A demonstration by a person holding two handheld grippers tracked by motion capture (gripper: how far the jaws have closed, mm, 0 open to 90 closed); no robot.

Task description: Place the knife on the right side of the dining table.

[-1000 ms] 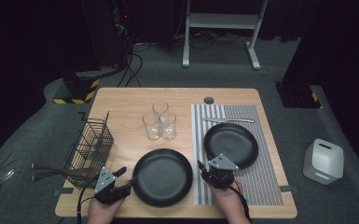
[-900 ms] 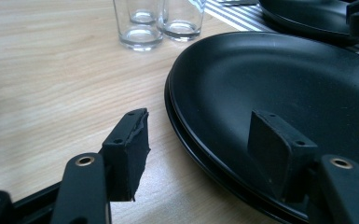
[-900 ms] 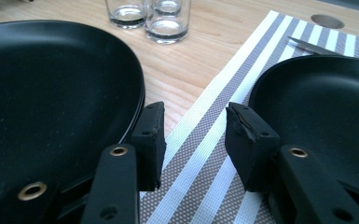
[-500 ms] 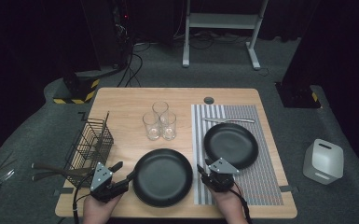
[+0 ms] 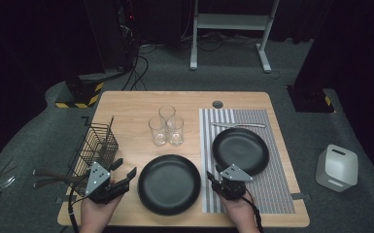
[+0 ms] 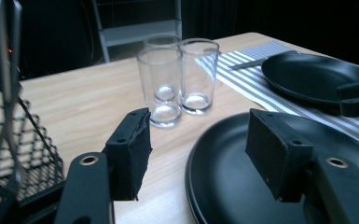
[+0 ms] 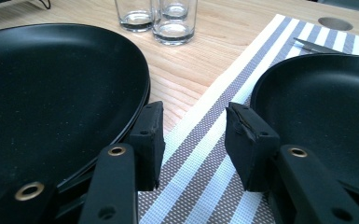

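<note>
A wooden table [image 5: 126, 104] seen from above. A person's hands come in at the near edge, each holding a two-jaw gripper. The left gripper [image 5: 125, 172] hovers at the left rim of a black plate [image 5: 169, 183] that lies near the middle of the near side; its jaws are spread wide with nothing between them, having just closed a little. The left gripper view shows one jaw over bare wood and the other above the plate's rim. The right gripper [image 5: 213, 177] sits low between this plate and a second plate [image 5: 240, 150] on a striped mat [image 5: 272, 184] to the right. Its jaws are partly spread over the mat, pinching nothing. Three glasses [image 5: 166, 127] stand farther off. A wire basket [image 5: 93, 145] sits at the left.
</note>
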